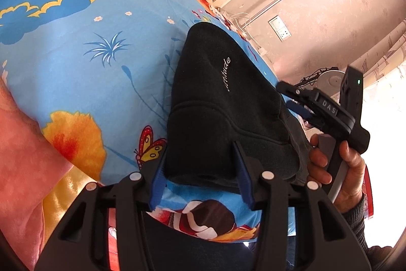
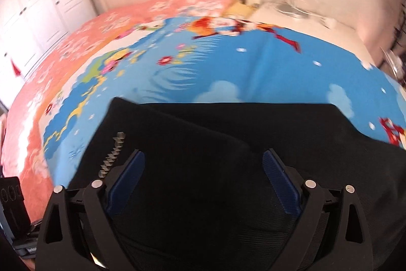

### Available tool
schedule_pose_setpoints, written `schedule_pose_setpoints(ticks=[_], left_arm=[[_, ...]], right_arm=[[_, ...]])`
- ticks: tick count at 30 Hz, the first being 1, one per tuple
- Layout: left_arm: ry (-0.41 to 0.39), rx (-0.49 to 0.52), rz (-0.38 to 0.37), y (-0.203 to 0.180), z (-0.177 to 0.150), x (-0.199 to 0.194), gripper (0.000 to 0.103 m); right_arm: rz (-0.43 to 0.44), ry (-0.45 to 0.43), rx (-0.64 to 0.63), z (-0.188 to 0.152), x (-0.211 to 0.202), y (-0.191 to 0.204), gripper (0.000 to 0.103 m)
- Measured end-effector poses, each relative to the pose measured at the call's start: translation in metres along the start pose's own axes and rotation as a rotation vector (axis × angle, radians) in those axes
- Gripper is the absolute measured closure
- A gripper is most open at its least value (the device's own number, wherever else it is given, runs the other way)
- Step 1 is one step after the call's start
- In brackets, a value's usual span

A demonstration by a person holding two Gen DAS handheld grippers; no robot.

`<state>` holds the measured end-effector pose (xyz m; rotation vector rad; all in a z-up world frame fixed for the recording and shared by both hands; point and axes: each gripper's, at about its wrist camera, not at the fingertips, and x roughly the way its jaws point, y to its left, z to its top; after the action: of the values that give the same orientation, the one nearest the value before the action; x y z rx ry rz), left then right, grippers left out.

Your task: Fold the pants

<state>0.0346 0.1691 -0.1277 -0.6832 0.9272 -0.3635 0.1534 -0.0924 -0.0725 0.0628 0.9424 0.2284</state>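
Black pants [image 1: 223,106], already folded into a compact bundle with white script lettering on top, lie on the blue cartoon-print sheet [image 1: 83,62] of a bed, near its right edge as the left wrist view shows it, with a pink quilt [image 1: 22,169] along the left edge. The left gripper [image 1: 200,179] sits at the near end of the bundle, its blue-padded fingers [image 1: 158,184] half spread to either side of the cloth's edge; whether the pads actually press the fabric cannot be told. The right gripper [image 2: 203,184] hangs over the pants [image 2: 228,144] with fingers [image 2: 279,184] spread wide and nothing between them; in the left wrist view it is carried in a hand [image 1: 337,169] beside the bundle at the bed's right edge. The right wrist picture is blurred by motion. Judged step: a fold has been laid, the right gripper has let go, and the left one steadies the near end. The next move probably calls for the right gripper to take a fresh hold on a free edge, or to press the layers flat, while the left end remains anchored so that the stack does not slide or spring open.
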Motion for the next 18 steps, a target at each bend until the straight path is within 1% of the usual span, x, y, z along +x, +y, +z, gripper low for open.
schedule_pose_setpoints(ticks=[2,3,4,5,6,7,8,9,10,11,12,13,14,16,17,18], left_arm=[[0.003,0.000,0.000,0.000,0.000,-0.001,0.055],[0.005,0.000,-0.001,0.000,0.001,-0.001,0.055],[0.005,-0.001,-0.004,0.000,0.001,-0.001,0.055],[0.005,-0.001,0.001,0.000,0.001,-0.001,0.053],[-0.001,0.001,0.008,0.000,0.002,-0.003,0.051],[-0.019,0.014,0.029,-0.002,0.004,-0.006,0.050],[-0.062,0.057,0.076,-0.010,0.006,-0.015,0.050],[-0.095,0.107,0.114,-0.018,0.007,-0.021,0.051],[-0.133,0.186,0.165,-0.031,0.008,-0.028,0.052],[-0.162,0.271,0.207,-0.046,0.007,-0.033,0.052],[-0.179,0.390,0.221,-0.069,0.002,-0.036,0.052],[-0.184,0.487,0.221,-0.088,-0.005,-0.036,0.053],[-0.183,0.612,0.219,-0.115,-0.017,-0.033,0.053],[-0.159,0.753,0.197,-0.148,-0.039,-0.020,0.060],[-0.145,0.808,0.183,-0.162,-0.050,-0.010,0.062],[-0.129,0.868,0.181,-0.177,-0.062,0.006,0.068]], right_arm=[[0.050,0.037,0.081,-0.001,-0.003,-0.028,0.014],[0.084,0.063,0.133,-0.001,-0.004,-0.044,0.017],[0.121,0.080,0.168,-0.001,-0.006,-0.055,0.017],[0.198,0.109,0.217,0.000,-0.006,-0.070,0.017],[0.237,0.128,0.240,0.001,-0.005,-0.077,0.017],[0.261,0.138,0.255,0.002,-0.006,-0.083,0.017],[0.274,0.143,0.241,0.004,-0.007,-0.085,0.018],[0.279,0.145,0.215,0.005,-0.007,-0.083,0.021],[0.279,0.151,0.188,0.007,-0.005,-0.080,0.029],[0.278,0.166,0.167,0.008,-0.001,-0.078,0.032],[0.281,0.182,0.155,0.009,0.004,-0.076,0.037],[0.285,0.200,0.140,0.009,0.009,-0.073,0.045],[0.279,0.204,0.126,0.008,0.009,-0.073,0.048],[0.263,0.209,0.098,0.006,0.012,-0.070,0.057],[0.254,0.211,0.088,0.005,0.013,-0.070,0.058],[0.253,0.211,0.083,0.005,0.013,-0.071,0.061]])
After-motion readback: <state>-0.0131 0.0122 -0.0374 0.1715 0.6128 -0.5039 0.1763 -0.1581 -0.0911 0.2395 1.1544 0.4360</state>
